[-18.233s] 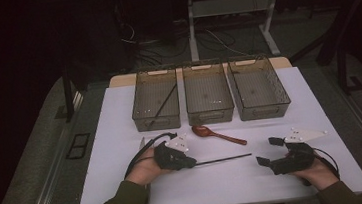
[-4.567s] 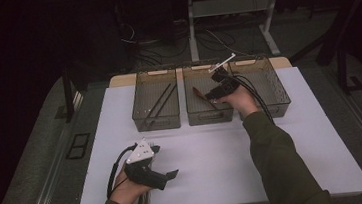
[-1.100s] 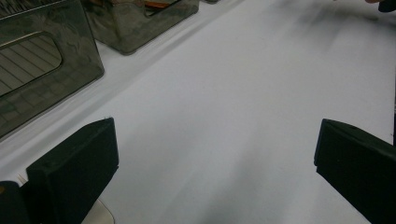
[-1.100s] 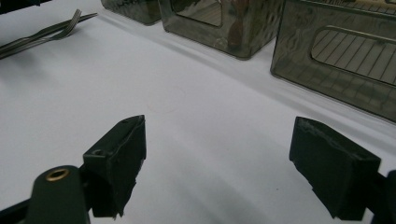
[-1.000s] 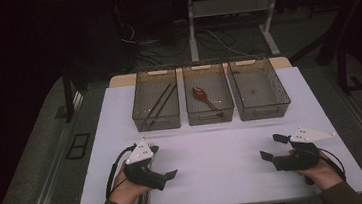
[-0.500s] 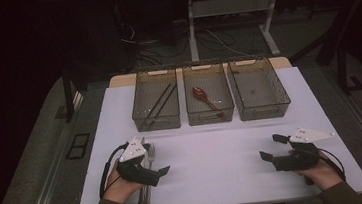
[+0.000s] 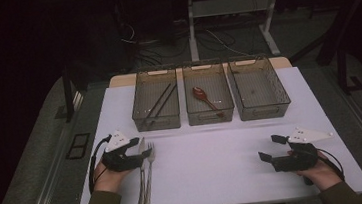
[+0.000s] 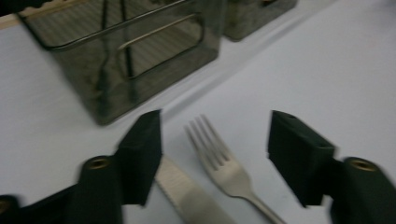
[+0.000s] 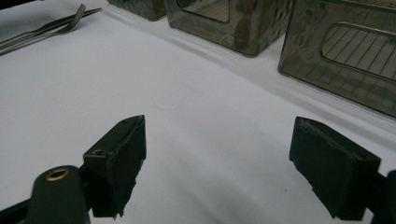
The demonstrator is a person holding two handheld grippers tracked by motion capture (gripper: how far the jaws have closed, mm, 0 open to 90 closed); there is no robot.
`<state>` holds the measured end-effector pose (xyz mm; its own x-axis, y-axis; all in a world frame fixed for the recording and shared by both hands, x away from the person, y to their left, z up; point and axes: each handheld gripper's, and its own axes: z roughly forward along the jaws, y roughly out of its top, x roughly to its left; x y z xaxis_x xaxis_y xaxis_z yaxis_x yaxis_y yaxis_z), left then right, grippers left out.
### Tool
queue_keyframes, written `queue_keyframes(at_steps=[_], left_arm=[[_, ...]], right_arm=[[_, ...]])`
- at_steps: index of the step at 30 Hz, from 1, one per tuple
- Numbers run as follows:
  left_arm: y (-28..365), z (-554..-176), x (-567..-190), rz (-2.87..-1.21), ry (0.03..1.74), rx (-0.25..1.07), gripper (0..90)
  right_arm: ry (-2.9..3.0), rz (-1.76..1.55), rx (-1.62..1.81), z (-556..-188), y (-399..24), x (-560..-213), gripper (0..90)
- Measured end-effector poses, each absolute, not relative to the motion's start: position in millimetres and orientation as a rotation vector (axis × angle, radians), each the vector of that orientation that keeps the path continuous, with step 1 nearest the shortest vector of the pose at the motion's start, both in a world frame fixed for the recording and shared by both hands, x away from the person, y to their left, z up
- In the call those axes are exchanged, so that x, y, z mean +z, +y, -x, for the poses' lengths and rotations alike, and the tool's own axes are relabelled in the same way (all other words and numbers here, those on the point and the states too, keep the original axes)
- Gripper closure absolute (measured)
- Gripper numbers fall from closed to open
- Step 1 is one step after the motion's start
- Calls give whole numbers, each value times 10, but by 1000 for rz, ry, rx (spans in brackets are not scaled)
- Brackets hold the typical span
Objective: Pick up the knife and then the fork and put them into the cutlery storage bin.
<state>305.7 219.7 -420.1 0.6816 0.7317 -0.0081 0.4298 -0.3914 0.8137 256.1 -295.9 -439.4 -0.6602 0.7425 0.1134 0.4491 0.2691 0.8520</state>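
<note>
A steel fork (image 7: pixel 150 167) and a knife (image 7: pixel 141 176) lie side by side near the table's front left. My left gripper (image 7: pixel 142 149) is at their upper ends, pointing right. In the left gripper view its jaws (image 8: pixel 217 126) have just been closing and stand apart on either side of the fork's tines (image 8: pixel 210 147) without touching them. The knife blade (image 8: pixel 187 191) runs beside the left jaw. My right gripper (image 7: pixel 271 147) rests open at the front right. Nothing lies between its fingers (image 9: pixel 215 130) but bare table.
Three mesh baskets stand in a row at the back. The left one (image 7: pixel 140 117) holds dark chopsticks (image 7: pixel 161 101). A brown spoon (image 7: pixel 203 96) lies in the middle one (image 7: pixel 210 116). The right one (image 7: pixel 282 103) has nothing in it. A white sheet (image 7: pixel 214 154) covers the table.
The left gripper has slid to the left and a little away from the person, uncovering the fork and knife, and its jaws have narrowed. The right gripper has stayed put.
</note>
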Motion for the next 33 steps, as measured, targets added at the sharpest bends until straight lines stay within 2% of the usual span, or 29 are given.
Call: queue_keyframes(at_steps=[4, 6, 9, 24, 33], left_arm=[[2228, -3152, -4254, -2047, 933, 439, 700], [2219, -3186, -4273, -2079, 948, 453, 792], [2205, -3236, -4303, -2098, 971, 466, 877], [2010, -3388, -4416, -2168, 965, 428, 890], [1825, -3391, -4413, -2202, 906, 376, 891]], right_arm=[[2244, -1089, 1337, -2562, -2954, -4395, 190], [2244, -1091, 1337, -2562, -2950, -4394, 190], [2246, -1091, 1334, -2561, -2944, -4396, 190], [2242, -1094, 1339, -2565, -2954, -4395, 190], [2238, -1100, 1345, -2569, -2954, -4398, 190]])
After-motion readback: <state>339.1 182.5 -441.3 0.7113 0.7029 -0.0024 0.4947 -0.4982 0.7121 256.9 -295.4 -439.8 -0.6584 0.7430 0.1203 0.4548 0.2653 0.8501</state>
